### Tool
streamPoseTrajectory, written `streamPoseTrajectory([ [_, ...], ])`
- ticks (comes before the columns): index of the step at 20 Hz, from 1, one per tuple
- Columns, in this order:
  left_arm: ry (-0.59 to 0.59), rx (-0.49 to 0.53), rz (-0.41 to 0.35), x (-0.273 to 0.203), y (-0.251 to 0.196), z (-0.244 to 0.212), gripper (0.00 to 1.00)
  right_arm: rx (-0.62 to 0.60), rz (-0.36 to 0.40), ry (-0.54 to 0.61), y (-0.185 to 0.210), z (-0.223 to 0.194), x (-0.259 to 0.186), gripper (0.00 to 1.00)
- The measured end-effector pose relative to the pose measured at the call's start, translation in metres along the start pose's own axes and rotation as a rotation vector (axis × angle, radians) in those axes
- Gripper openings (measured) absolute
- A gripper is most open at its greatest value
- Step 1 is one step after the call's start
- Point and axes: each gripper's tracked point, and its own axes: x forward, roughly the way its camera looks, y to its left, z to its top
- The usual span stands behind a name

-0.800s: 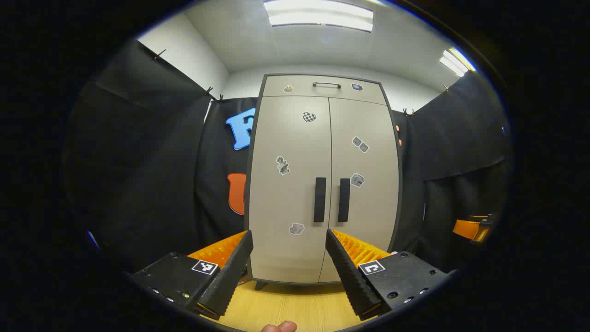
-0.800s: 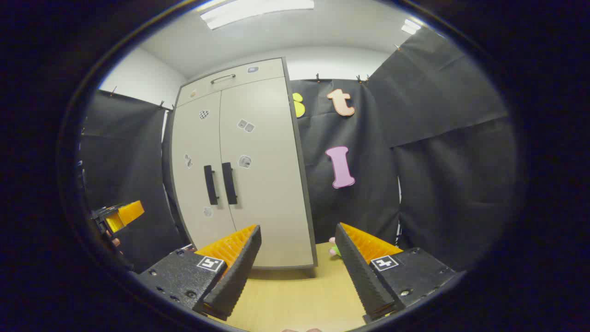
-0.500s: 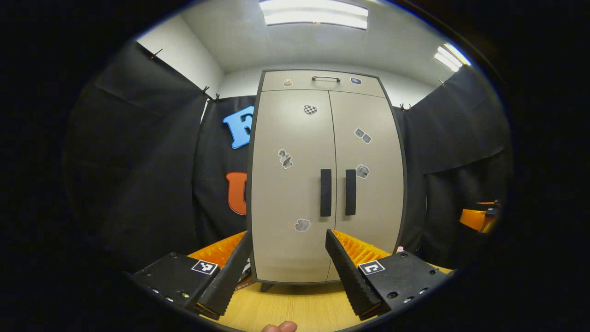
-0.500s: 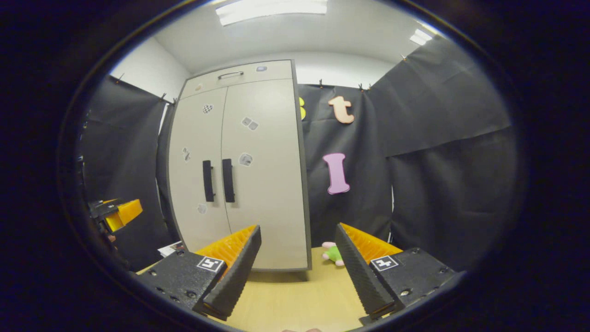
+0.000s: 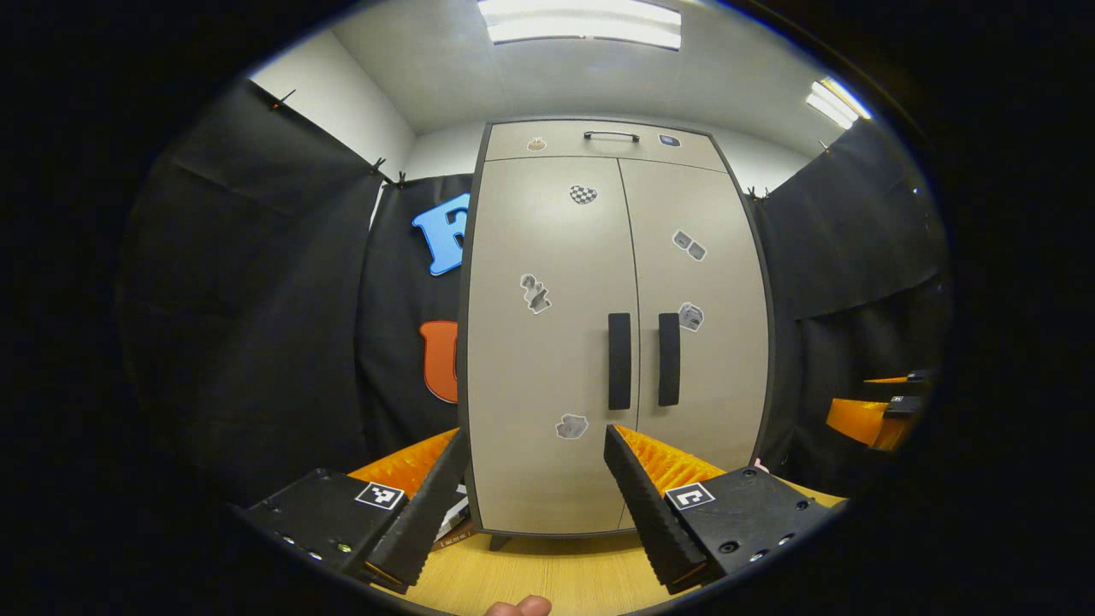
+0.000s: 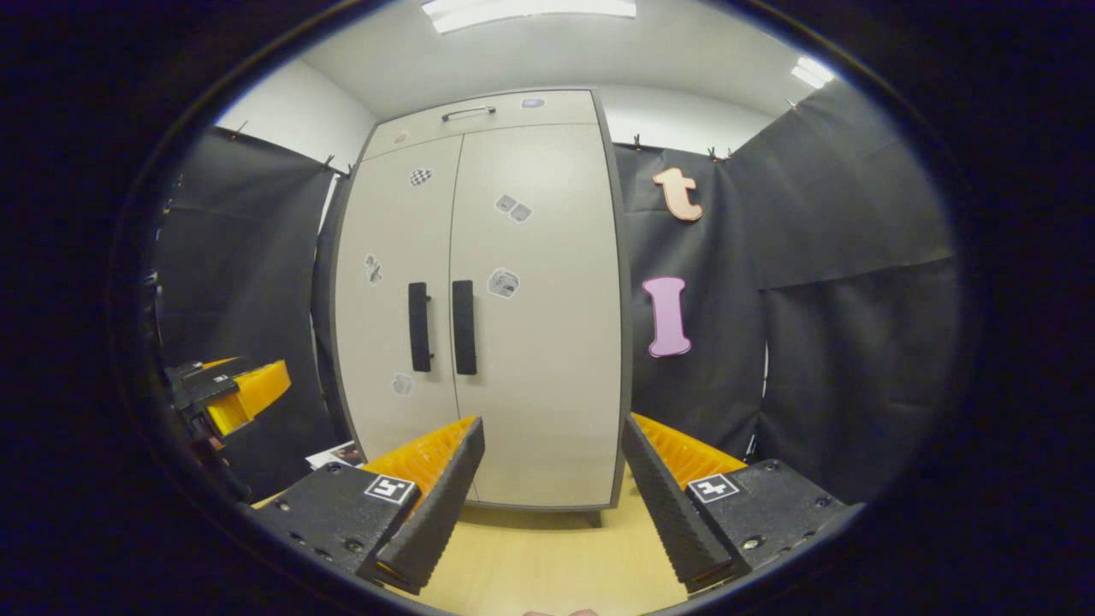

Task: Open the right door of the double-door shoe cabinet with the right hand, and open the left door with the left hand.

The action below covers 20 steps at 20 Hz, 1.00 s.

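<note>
The shoe cabinet (image 6: 479, 299) stands on the worktop (image 6: 547, 556), both doors closed. The right gripper (image 6: 552, 505) hangs before it, jaws apart, holding nothing.

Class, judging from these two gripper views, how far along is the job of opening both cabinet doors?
Nothing is done yet: the right door and left door are both shut. In hand: the right gripper and left gripper are open, short of the handles. Left: gripping the right handle and left handle, then pulling.
</note>
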Motion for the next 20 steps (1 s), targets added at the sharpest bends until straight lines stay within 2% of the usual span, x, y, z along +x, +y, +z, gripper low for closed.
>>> streamPoseTrajectory([
  [6,-0.011,-0.005,-0.011,0.007,0.004,0.005,0.95,0.015,-0.009,0.019,0.006,-0.004,0.011,1.00],
  [7,-0.011,-0.003,-0.014,0.008,0.004,0.007,0.95,0.012,-0.015,0.021,0.006,-0.003,0.013,0.97],
  [8,-0.011,-0.001,-0.018,0.009,0.003,0.006,0.95,0.011,-0.020,0.022,0.007,-0.001,0.015,1.00],
  [12,-0.009,0.000,-0.032,0.009,0.003,0.007,0.95,0.012,-0.032,0.008,0.010,0.008,0.025,1.00],
  [15,0.004,0.000,-0.042,0.004,0.005,0.005,0.95,0.012,-0.008,-0.013,0.023,0.030,0.052,1.00],
  [20,0.037,-0.008,-0.055,-0.020,0.009,-0.005,0.95,-0.008,0.050,-0.054,0.063,0.066,0.121,0.98],
])
